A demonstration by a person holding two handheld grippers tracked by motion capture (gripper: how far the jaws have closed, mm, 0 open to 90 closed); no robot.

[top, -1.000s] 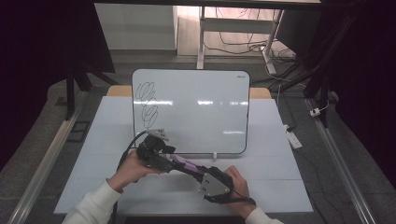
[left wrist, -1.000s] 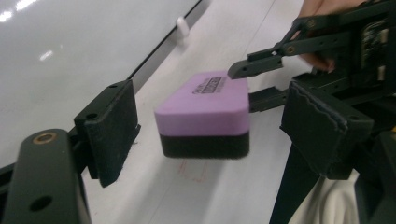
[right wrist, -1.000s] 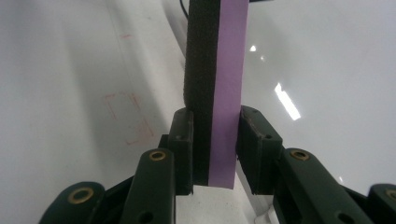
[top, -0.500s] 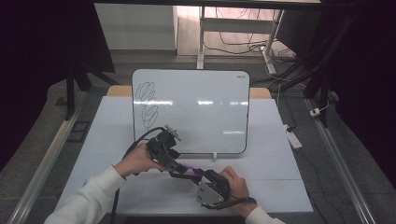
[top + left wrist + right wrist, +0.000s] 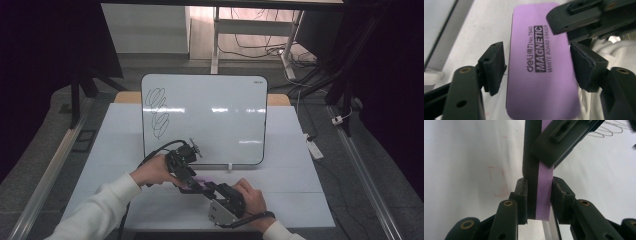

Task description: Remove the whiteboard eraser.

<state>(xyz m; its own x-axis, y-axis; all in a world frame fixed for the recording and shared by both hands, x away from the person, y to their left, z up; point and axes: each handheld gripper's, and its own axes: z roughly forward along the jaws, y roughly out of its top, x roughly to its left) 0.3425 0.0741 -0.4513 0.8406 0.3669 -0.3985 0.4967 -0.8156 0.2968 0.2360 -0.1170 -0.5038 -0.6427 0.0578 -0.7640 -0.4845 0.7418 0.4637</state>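
My right gripper (image 5: 538,192) clamps the purple magnetic whiteboard eraser (image 5: 541,67) across its thickness, held just above the white table (image 5: 300,195). My left gripper (image 5: 537,67) stands spread, jaws either side of the eraser's faces, not touching. Whiteboard (image 5: 210,115) beyond.

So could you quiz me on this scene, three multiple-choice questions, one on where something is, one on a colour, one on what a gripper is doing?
1. Where on the whiteboard are the scribbles?
A. left side
B. right side
C. bottom middle

2. What colour is the eraser face?
A. green
B. purple
C. red

3. How does the right gripper stand?
A. wide open, empty
B. shut on a marker
C. shut on the eraser

Answers:
1. A: in the high view the loops run down the board's left part.
2. B: the left gripper view shows a purple face with black print.
3. C: in the right gripper view both jaws press the eraser's two faces, while the left gripper straddles it, jaws open.
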